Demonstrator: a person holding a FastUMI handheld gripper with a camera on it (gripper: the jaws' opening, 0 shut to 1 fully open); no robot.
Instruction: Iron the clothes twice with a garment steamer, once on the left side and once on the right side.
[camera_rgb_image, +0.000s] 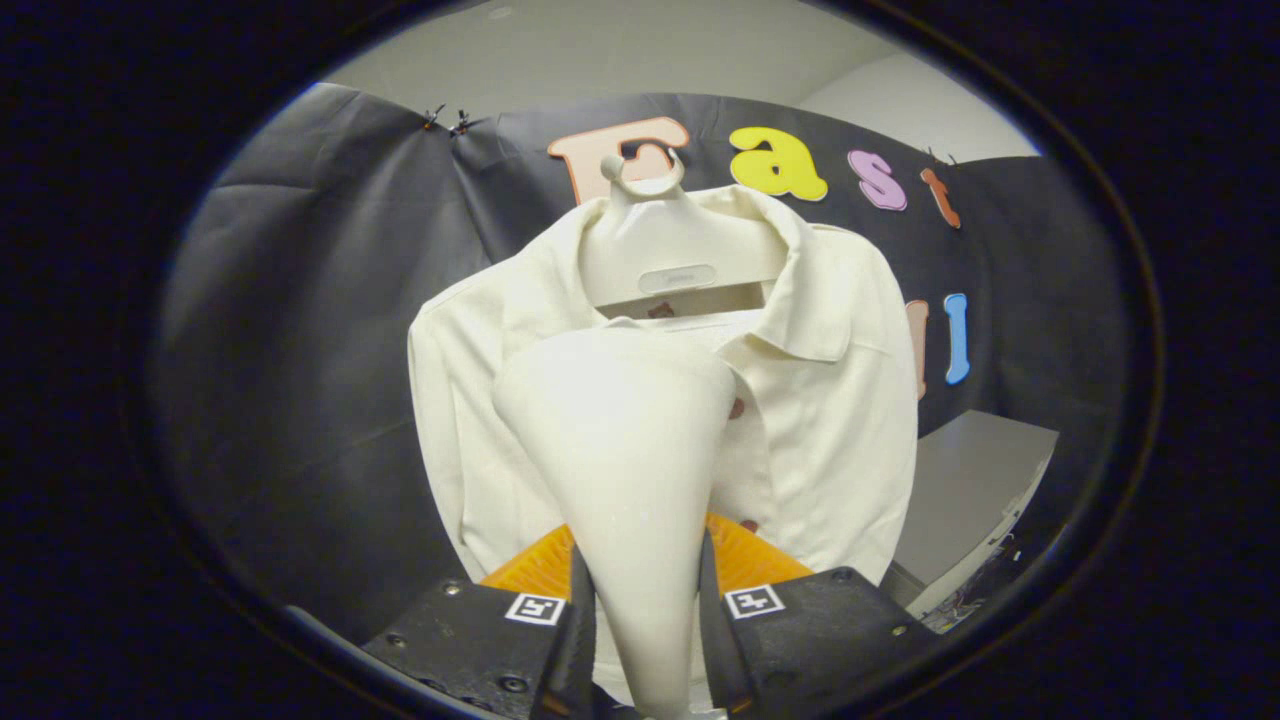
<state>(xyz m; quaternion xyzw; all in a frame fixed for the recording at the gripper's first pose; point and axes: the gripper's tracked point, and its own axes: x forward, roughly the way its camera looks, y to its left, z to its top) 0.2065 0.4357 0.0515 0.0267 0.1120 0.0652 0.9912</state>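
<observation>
Steamer (625, 470), a cream cone widening upward, stands clamped by its narrow neck between both fingers of the gripper (640, 640), its broad head up against the chest of the shirt (850, 420) just beyond. That cream shirt hangs buttoned on a pale hanger (670, 250) before the black cloth wall (300, 350); the hanger's small badge is too blurred to read. Each finger carries a square black-and-white marker (752, 601). Dark buttons run down the placket beside the head. Past the shirt's sleeve a grey table (970, 490) stands near the wall, with open room between shirt and cloth on the other side.
</observation>
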